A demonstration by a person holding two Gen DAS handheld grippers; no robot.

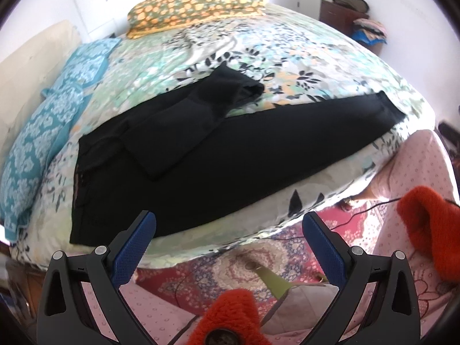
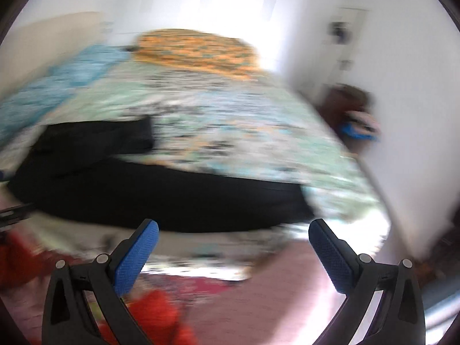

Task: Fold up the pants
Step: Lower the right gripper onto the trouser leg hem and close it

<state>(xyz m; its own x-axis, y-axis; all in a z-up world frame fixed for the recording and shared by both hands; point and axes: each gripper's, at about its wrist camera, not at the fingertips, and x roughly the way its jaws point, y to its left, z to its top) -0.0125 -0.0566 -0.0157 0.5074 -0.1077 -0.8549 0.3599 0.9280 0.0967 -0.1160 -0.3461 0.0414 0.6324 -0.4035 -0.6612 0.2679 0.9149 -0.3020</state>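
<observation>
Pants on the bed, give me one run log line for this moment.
black pants: flat on floral bedspread, one leg folded back | left gripper: open, empty | right gripper: open, empty, view blurred

So the pants (image 1: 201,155) are plain black, lying flat on the bed (image 1: 287,66) close to its near edge. One leg runs straight along that edge, its hem ending near the near right corner. The other leg is folded back on itself, so it sits as a shorter doubled-up piece angling toward the middle of the bed, with its end a bit bunched. The waistband end sits toward the left side. In the right wrist view they're (image 2: 161,195) just a dark blurry band.
</observation>
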